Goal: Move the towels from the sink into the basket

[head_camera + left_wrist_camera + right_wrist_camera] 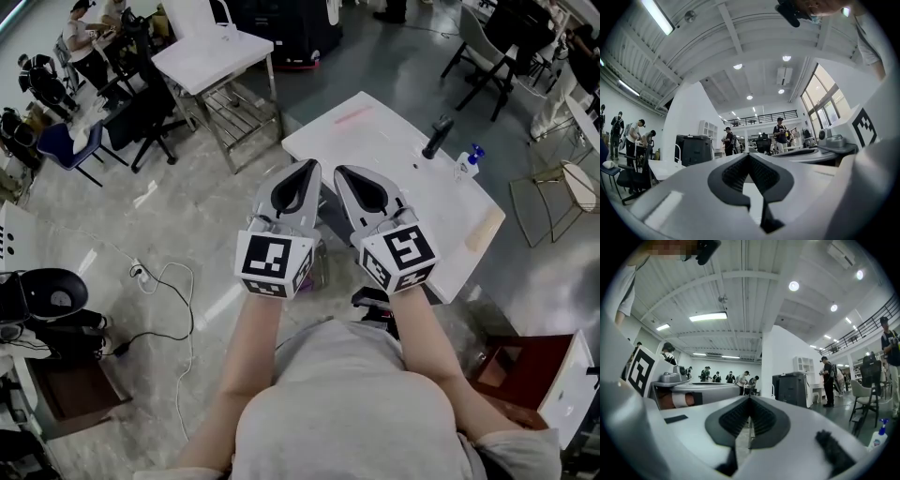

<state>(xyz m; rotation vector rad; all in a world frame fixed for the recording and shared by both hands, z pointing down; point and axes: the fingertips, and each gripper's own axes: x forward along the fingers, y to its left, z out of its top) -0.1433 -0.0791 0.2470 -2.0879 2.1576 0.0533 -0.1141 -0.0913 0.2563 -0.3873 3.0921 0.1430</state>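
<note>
No towel, sink or basket shows in any view. In the head view both grippers are held side by side in front of the person's chest, pointing away over the floor. My left gripper is shut with nothing between its jaws, and its tips meet in the left gripper view. Close on its right, my right gripper is also shut and empty, with its tips touching in the right gripper view. Each gripper's marker cube faces the head camera.
A white table stands just beyond the grippers, bearing a black object and a spray bottle. Another white table and chairs stand at the back left. Cables lie on the floor at left. People stand in the background.
</note>
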